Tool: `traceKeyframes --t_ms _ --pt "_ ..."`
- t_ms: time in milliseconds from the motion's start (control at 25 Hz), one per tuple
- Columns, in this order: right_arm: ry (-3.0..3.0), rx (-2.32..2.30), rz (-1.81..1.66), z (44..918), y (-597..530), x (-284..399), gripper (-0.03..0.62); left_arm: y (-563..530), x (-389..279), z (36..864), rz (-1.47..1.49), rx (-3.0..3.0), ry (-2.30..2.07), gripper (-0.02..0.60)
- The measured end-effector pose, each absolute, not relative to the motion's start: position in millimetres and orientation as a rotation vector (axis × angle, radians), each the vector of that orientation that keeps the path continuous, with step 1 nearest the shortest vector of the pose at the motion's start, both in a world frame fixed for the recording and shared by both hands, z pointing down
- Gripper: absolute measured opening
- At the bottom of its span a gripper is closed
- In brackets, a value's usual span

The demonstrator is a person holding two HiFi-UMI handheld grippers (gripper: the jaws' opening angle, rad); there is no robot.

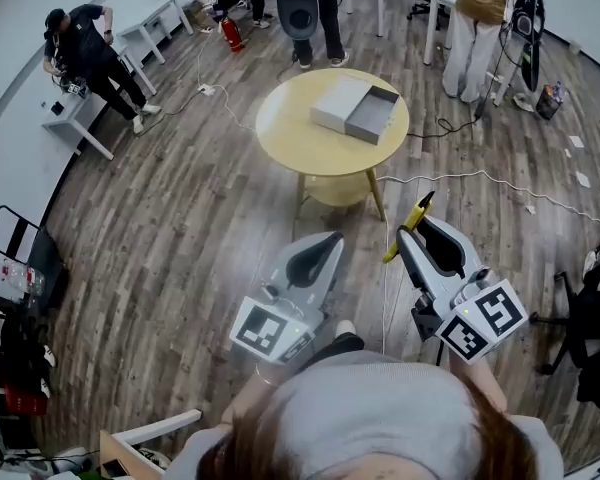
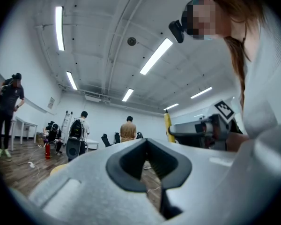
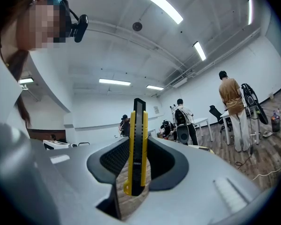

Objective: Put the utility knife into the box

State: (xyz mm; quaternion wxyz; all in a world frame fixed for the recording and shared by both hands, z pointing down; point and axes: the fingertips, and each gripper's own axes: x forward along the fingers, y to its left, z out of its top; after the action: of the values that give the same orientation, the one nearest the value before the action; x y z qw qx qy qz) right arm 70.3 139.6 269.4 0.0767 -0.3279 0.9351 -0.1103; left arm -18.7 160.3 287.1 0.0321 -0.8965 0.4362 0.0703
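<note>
Yellow-and-black utility knife sits clamped in the right hand-held gripper, its long axis running out past the jaw tips. The open box lies ahead, well apart, on the round table. The left hand-held gripper is closed and empty.

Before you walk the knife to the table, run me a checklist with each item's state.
1. Utility knife clamped in right gripper: ok, upright between the jaws.
2. Blade retracted: cannot tell.
3. Box open: ok, lid beside it on the round table.
4. Box within reach: not ok, the table stands ahead across the floor.
5. Left gripper free: ok, jaws together, empty.
</note>
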Motion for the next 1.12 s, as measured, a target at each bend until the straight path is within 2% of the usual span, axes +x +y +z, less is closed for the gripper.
traceKeyframes --t_ms 760,1120 --pt "2.810 -1.019 -0.390 292.9 23.6 43.4 0.121 51.7 -53.9 305.7 0.175 -2.790 1.370 0.003" --pt "2.824 -0.949 -0.393 291.9 -90.4 40.1 0.121 -58.4 -54.7 305.5 0.151 -2.743 1.412 0.003"
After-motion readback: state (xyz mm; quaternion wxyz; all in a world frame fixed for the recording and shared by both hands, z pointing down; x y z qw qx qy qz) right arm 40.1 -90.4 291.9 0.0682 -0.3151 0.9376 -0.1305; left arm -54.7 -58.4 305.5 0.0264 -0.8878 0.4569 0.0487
